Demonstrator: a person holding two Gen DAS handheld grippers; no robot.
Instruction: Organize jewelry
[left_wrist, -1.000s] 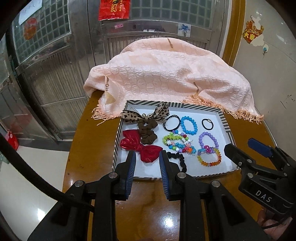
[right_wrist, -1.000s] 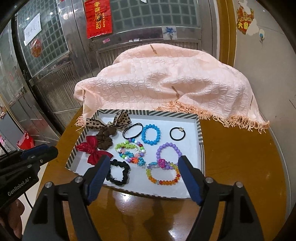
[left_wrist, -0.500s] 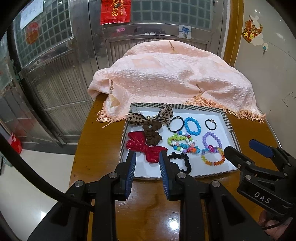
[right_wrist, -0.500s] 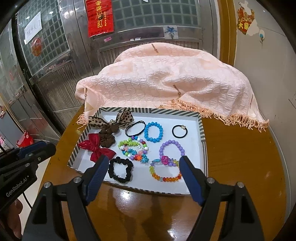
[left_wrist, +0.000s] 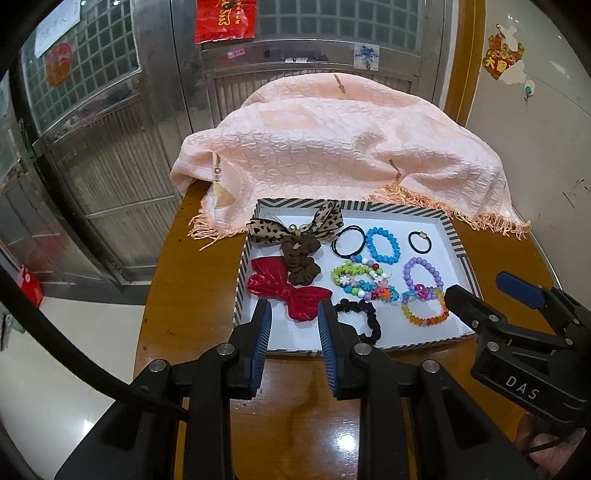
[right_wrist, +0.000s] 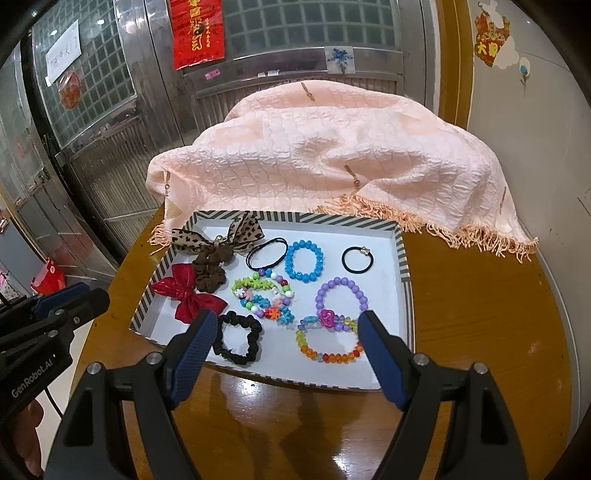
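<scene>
Two handheld grippers hover over the near edge of a round, glossy brown wooden desk (right_wrist: 480, 314), both pointing down toward a shallow white tray with a black-and-white striped rim (right_wrist: 405, 258). The left gripper (left_wrist: 294, 314) has its blue-padded fingers (left_wrist: 263, 332) only partly apart, with nothing between them. The right gripper (right_wrist: 286, 325) has its fingers (right_wrist: 195, 343) spread wide, also holding nothing.

The tray sits in the middle of the desk and holds all the jewelry. Along its left side lie a leopard-print fabric bow (right_wrist: 218, 236), a brown fabric scrunchie (right_wrist: 210, 269) and a shiny red bow (right_wrist: 186, 293). At the tray's far edge are a thin black hair elastic (right_wrist: 266, 253), a blue beaded bracelet (right_wrist: 303, 260) and a small black hair tie with a charm (right_wrist: 357, 259). In the centre is a tangle of green and multicoloured beaded bracelets (right_wrist: 264, 295). Toward the near edge lie a black scrunchie (right_wrist: 237, 342), a purple beaded bracelet (right_wrist: 341, 297) and a translucent rainbow beaded bracelet (right_wrist: 328, 341).

A peach textured cloth with fringe (right_wrist: 332, 158) is heaped over the desk's far edge, just behind the tray.
</scene>
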